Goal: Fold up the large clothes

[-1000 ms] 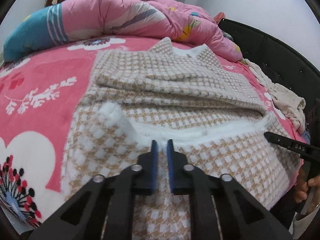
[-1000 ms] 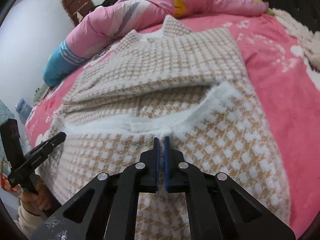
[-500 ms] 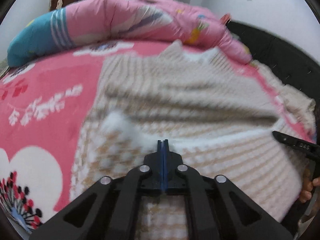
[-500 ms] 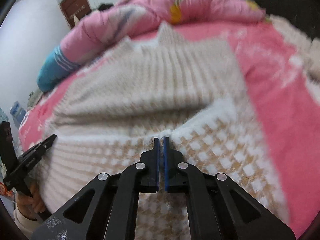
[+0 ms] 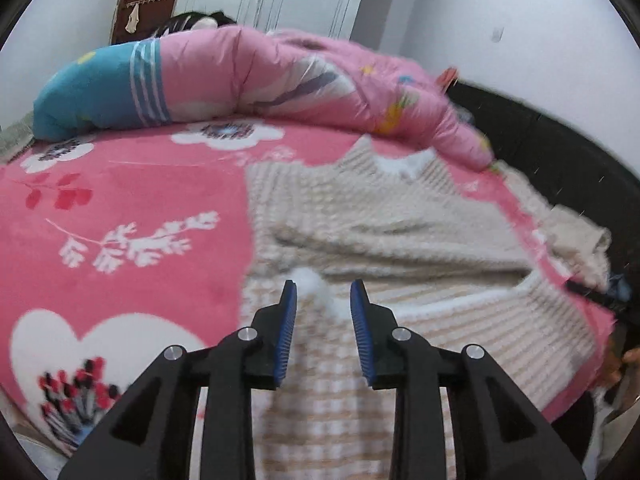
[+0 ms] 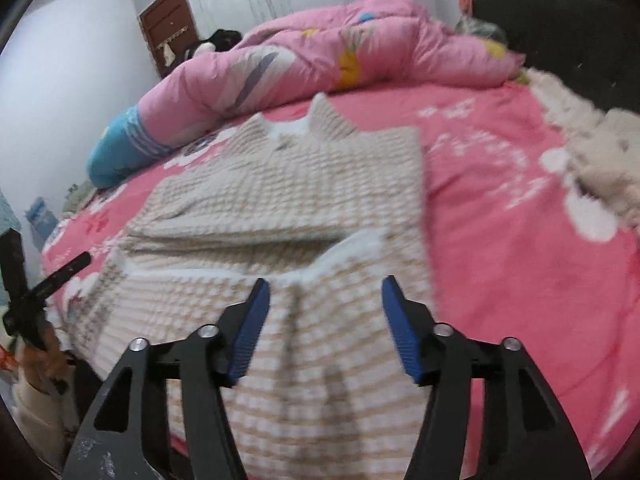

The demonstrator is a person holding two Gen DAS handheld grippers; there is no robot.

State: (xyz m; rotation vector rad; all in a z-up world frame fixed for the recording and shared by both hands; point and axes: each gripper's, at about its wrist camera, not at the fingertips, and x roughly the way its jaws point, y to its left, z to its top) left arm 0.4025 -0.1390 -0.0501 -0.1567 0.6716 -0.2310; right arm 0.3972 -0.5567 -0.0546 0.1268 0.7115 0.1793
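Left claw (image 5: pixel 323 294) and right claw (image 6: pixel 325 290): jaws parted, having just opened off the white hem, holding nothing | checked sweater (image 6: pixel 304 184): lies on the pink bed (image 5: pixel 120 200), bottom folded up | blurry, fold probably set.

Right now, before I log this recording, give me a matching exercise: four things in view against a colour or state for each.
Things:
1. left gripper
2. right gripper
3. checked garment
4. rolled quilt

States:
A. pink with a blue end, at the far side of the bed
B. jaws open wide, nothing between the pads
C. beige and white, lying partly folded
D. jaws open narrowly, white fluffy edge between the pads, unpressed

Pairs: 1-D, 2-B, 3-C, 4-A
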